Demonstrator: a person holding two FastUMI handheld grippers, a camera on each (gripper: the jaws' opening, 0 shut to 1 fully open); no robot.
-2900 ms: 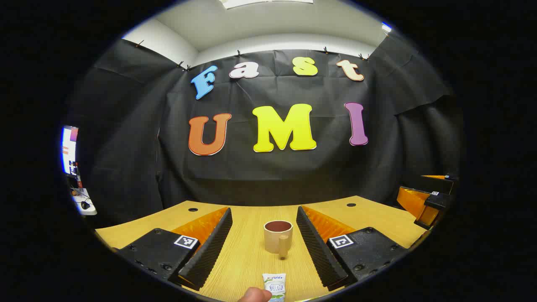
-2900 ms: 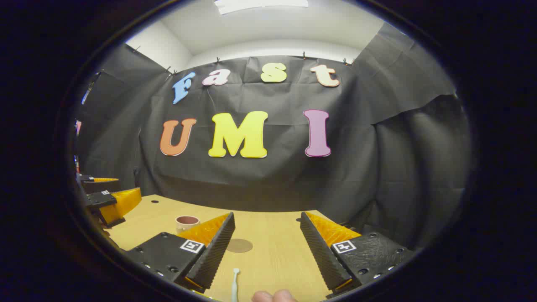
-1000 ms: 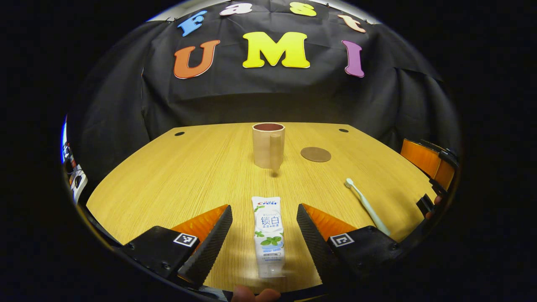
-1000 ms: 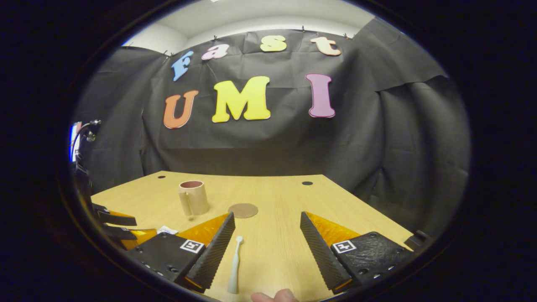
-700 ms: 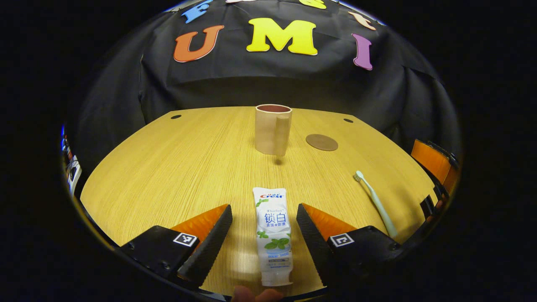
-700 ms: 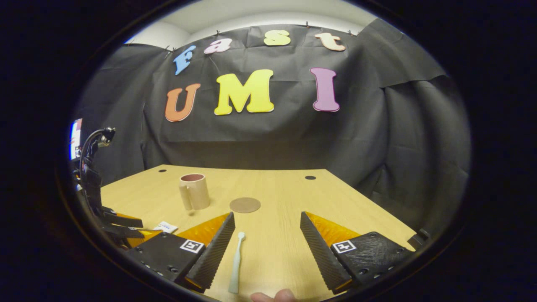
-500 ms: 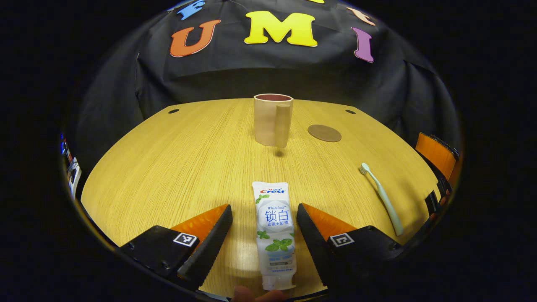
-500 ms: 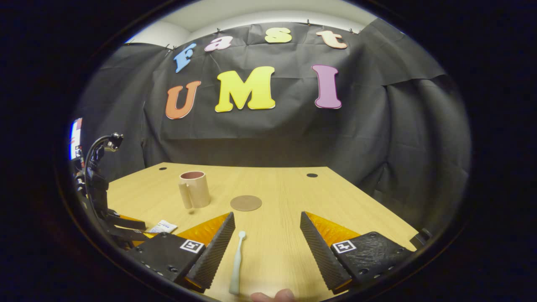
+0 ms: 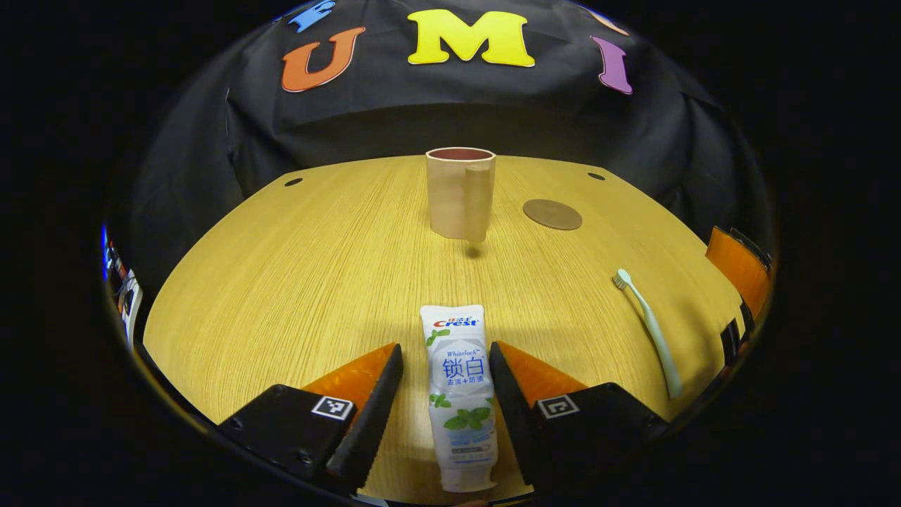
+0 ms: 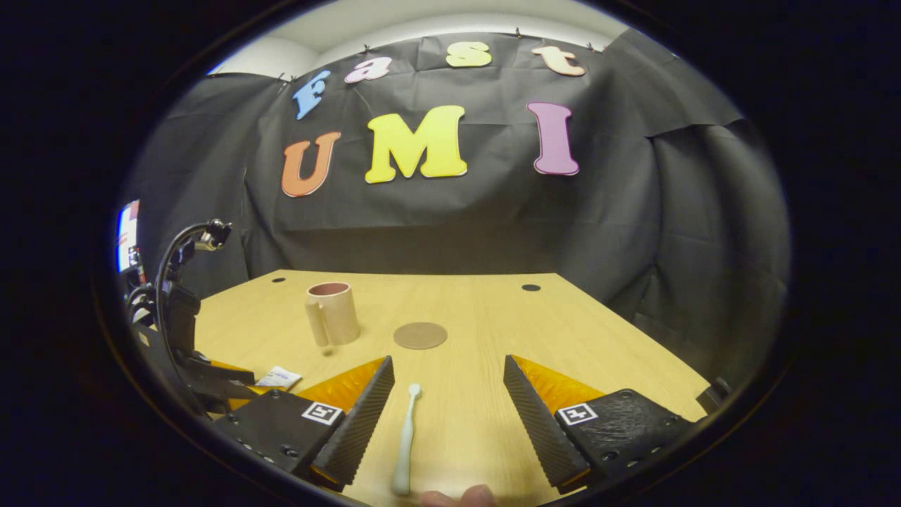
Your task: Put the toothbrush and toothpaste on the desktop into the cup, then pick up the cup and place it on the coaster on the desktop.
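A white toothpaste tube lies flat on the wooden table, cap end towards me, between the fingers of my left gripper. The jaws stand close to its sides, with a gap still showing on the left. A beige cup stands upright farther back, handle facing me, with a round brown coaster to its right. The pale toothbrush lies at the right. My right gripper is open above the toothbrush, which lies near its left finger. The cup, coaster and toothpaste tube also appear there.
The table has small dark holes near its back corners, and black cloth hangs behind it. The other gripper's finger shows at the right rim of the left gripper view. The left gripper sits at the far left. A fingertip shows at the bottom.
My left gripper has come down and forward over the toothpaste tube, and its jaws have narrowed around it. My right gripper has tilted down slightly towards the toothbrush and stays open.
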